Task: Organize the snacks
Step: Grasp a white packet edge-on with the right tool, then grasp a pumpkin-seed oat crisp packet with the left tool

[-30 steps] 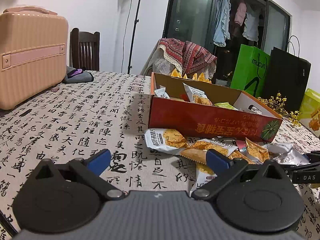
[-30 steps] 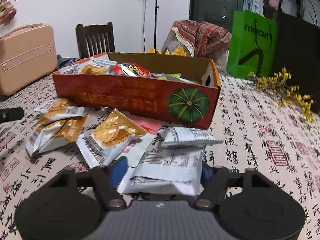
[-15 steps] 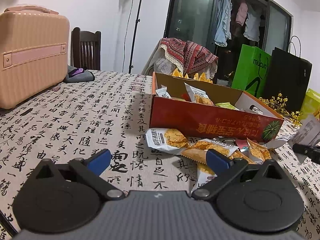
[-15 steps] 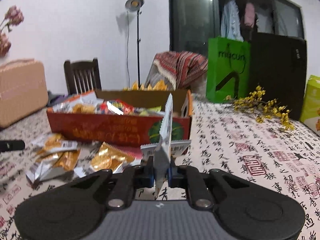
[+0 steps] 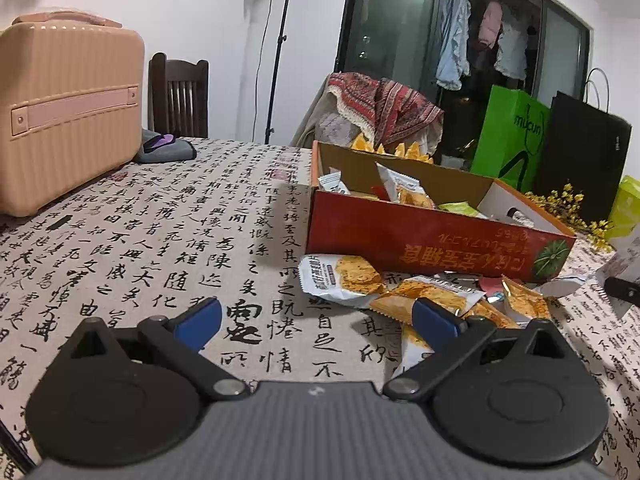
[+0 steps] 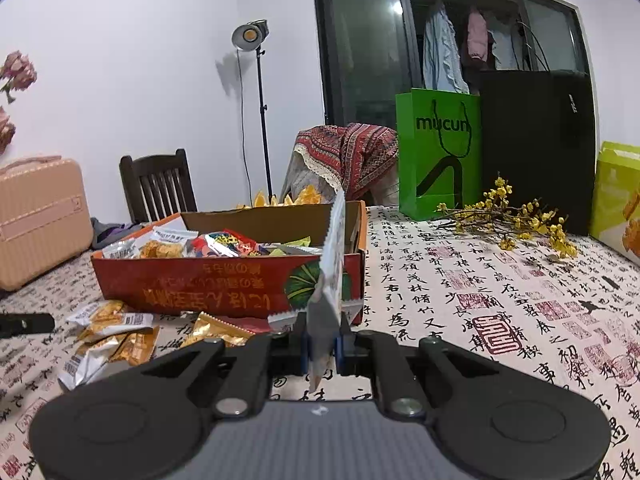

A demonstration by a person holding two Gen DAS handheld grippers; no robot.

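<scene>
Right gripper [image 6: 322, 346] clamped tight on a white snack packet [image 6: 334, 272], held edge-on above the tablecloth [image 6: 460, 280], just in front of the red cardboard box [image 6: 200, 284]. Left gripper [image 5: 316, 320] wide open, nothing in it, near loose snack packets [image 5: 348, 278] lying beside the box.

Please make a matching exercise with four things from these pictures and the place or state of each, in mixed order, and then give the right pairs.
Things:
1. white snack packet
2. left gripper
3. red box
4. yellow flower branch

Places or states:
A. open, holding nothing
B. lying on the tablecloth before the green bag
C. pinched upright in the right gripper
D. holding several snacks inside

Pairs: 1-C, 2-A, 3-D, 4-B
</scene>
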